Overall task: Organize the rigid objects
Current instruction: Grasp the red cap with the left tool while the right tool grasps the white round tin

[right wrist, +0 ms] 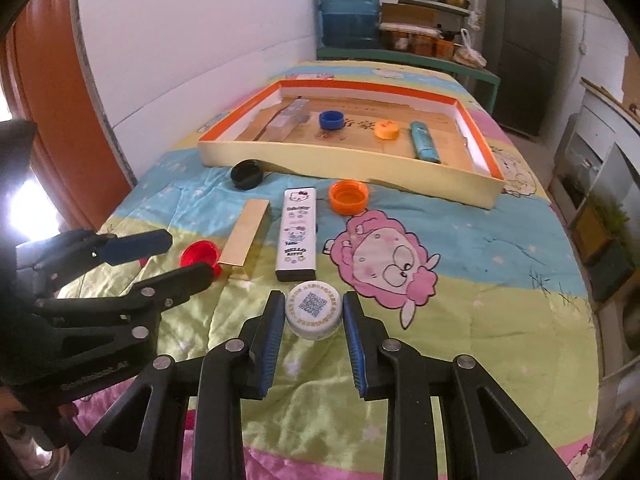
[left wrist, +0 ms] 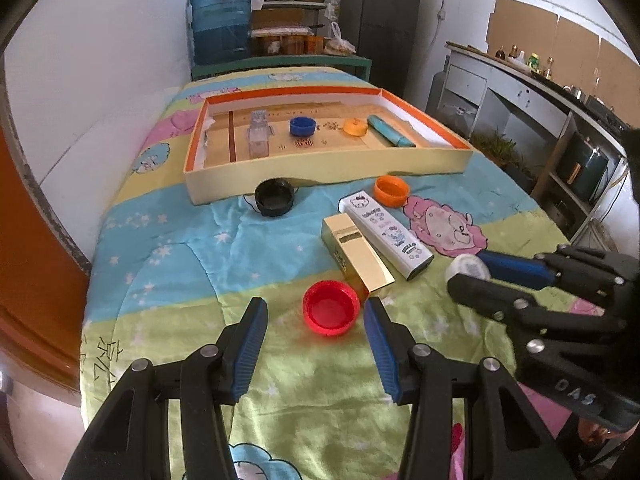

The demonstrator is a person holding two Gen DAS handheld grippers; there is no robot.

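Observation:
My left gripper (left wrist: 316,314) is open, its blue pads either side of a red cap (left wrist: 331,307) on the quilt, not touching it. My right gripper (right wrist: 314,312) is closed around a white QR-code cap (right wrist: 314,314), its pads at the cap's sides. A gold box (left wrist: 356,254), a Hello Kitty box (left wrist: 386,234), an orange cap (left wrist: 391,191) and a black cap (left wrist: 275,197) lie on the quilt. The orange-rimmed tray (left wrist: 320,178) holds a clear box (left wrist: 258,136), a blue cap (left wrist: 303,126), an orange lid (left wrist: 355,127) and a teal tube (left wrist: 390,131).
The quilt-covered table meets a white wall (left wrist: 100,80) on the left. A shelf with a blue water jug (left wrist: 221,24) and a dark fridge (left wrist: 380,16) stand beyond. A kitchen counter (left wrist: 540,92) runs along the right.

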